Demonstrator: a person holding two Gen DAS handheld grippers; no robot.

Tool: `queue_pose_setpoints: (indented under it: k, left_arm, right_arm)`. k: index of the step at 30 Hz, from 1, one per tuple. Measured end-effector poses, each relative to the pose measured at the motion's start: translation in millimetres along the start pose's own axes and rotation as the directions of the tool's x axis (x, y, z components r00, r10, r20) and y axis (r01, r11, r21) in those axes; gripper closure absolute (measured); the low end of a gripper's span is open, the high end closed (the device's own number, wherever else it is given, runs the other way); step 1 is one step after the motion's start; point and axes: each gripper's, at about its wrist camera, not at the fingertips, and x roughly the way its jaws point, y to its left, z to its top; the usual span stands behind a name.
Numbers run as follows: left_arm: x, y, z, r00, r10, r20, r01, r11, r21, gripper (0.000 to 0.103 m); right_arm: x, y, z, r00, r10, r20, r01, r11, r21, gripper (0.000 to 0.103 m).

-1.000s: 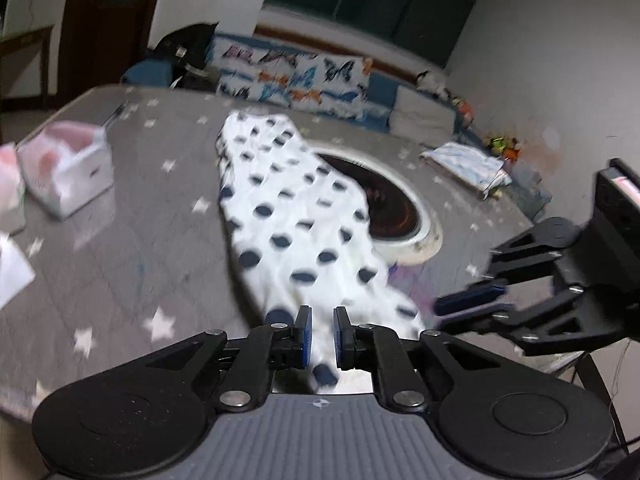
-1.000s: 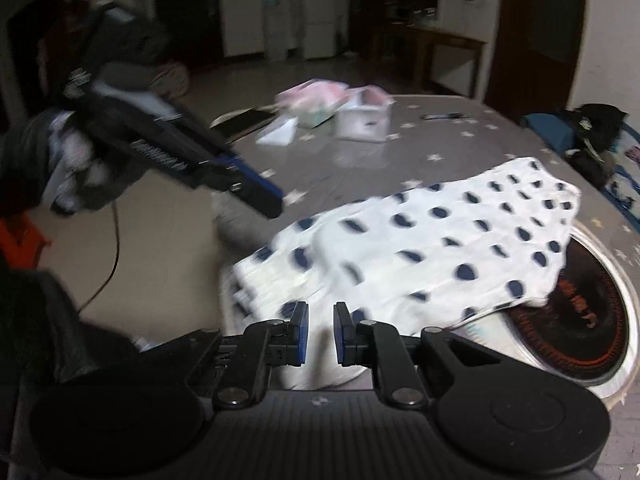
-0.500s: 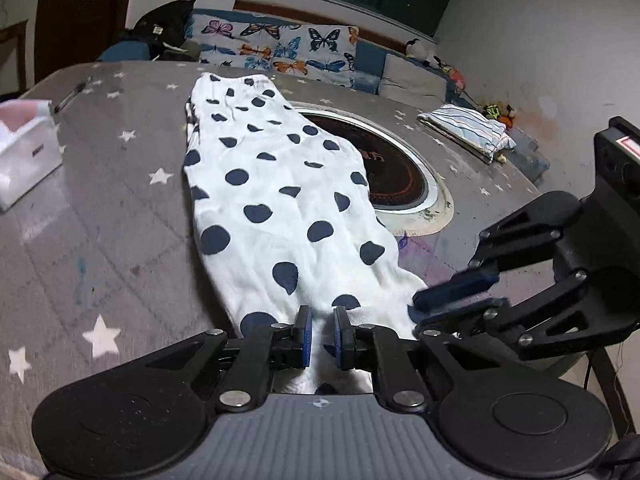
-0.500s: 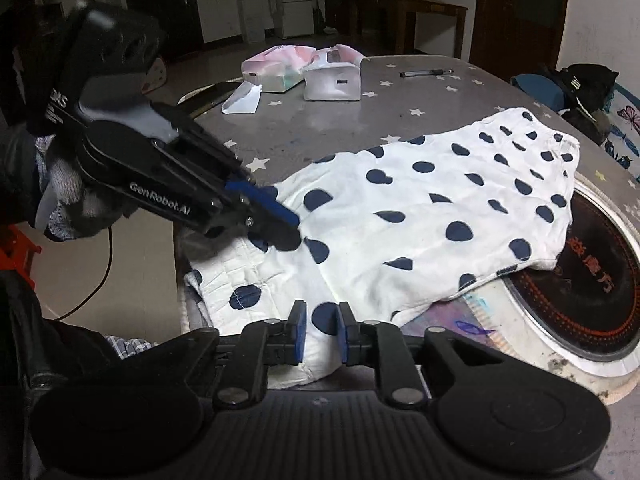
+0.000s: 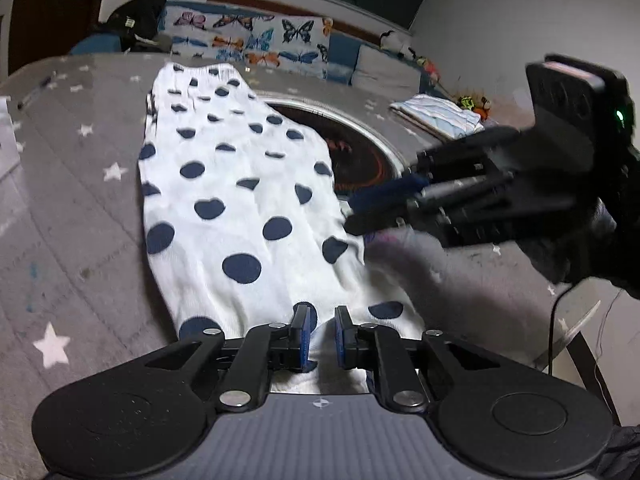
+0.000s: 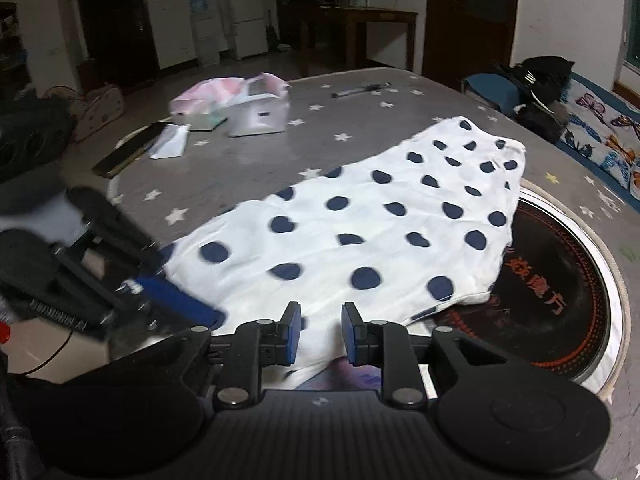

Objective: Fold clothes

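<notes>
A white garment with navy polka dots point(image 5: 240, 200) is lying flat on the grey star-patterned counter point(image 5: 72, 208), its far end reaching toward 12 o'clock and one edge overlapping the round black cooktop point(image 6: 560, 280) set into the counter. In the left wrist view, the left tool point(image 5: 320, 334) is sitting at the garment's near hem at 6 o'clock, its blue pads slightly parted with white cloth between them; whether they are gripping the cloth cannot be told. The right tool point(image 6: 318, 334) is standing with its fingers spread over the garment's near corner. At 10 o'clock in the right wrist view, tissue packs point(image 6: 232, 104) and a pen point(image 6: 360, 89) are resting on the counter.
</notes>
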Motion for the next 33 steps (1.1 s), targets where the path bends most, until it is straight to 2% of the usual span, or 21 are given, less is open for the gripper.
queue_pose_setpoints:
  k: [3, 6, 7, 11, 14, 17, 19, 23, 26, 33]
  left_arm:
    - [-4.3, 0.2, 4.5, 1.0, -0.014, 0.019, 0.014, 1.0, 0.001, 0.082]
    - [-9.9, 0.6, 12.7, 0.998, -0.015, 0.053, 0.015, 1.0, 0.002, 0.071]
    - [-11.5, 1.1, 15.5, 0.998, -0.017, 0.065, 0.017, 1.0, 0.0, 0.071]
    - [-12.8, 5.8, 26.3, 0.994, -0.006, 0.105, 0.008, 1.0, -0.016, 0.058]
    - [-6.2, 13.2, 32.3, 0.995, 0.004, 0.103, 0.001, 0.999, -0.049, 0.058]
    - [0.2, 18.7, 36.7, 0.996, 0.011, 0.091, -0.004, 0.997, -0.073, 0.056]
    - [3.7, 22.7, 39.5, 0.996, 0.02, 0.083, -0.013, 0.996, -0.087, 0.055]
    - [7.1, 28.5, 42.2, 0.997, 0.035, 0.076, -0.026, 0.993, -0.112, 0.054]
    - [9.7, 31.8, 44.6, 0.997, 0.046, 0.07, -0.037, 0.991, -0.125, 0.052]
    - [13.8, 36.2, 48.0, 0.997, 0.058, 0.055, -0.051, 0.99, -0.134, 0.051]
  right_arm:
    - [6.9, -12.6, 7.9, 1.0, -0.014, 0.002, 0.014, 1.0, 0.006, 0.072]
    - [14.0, -28.4, 20.0, 0.999, -0.033, 0.013, 0.033, 0.999, 0.019, 0.071]
    - [17.9, -37.4, 26.7, 0.999, -0.045, 0.019, 0.044, 0.999, 0.032, 0.071]
    - [36.5, -72.9, 50.9, 0.996, -0.082, 0.043, 0.079, 0.993, 0.085, 0.065]
    - [54.6, -103.1, 71.0, 0.991, -0.12, 0.056, 0.112, 0.985, 0.129, 0.064]
    - [75.7, -137.5, 90.7, 0.988, -0.147, 0.057, 0.134, 0.974, 0.184, 0.057]
    - [90.9, -161.9, 102.7, 0.985, -0.161, 0.058, 0.146, 0.967, 0.209, 0.057]
    - [115.3, -205.1, 119.9, 0.987, -0.139, 0.083, 0.109, 0.951, 0.29, 0.053]
    - [131.2, -226.2, 130.2, 0.987, -0.127, 0.101, 0.089, 0.946, 0.313, 0.052]
    - [161.0, -251.5, 140.3, 0.987, -0.136, 0.088, 0.099, 0.936, 0.338, 0.051]
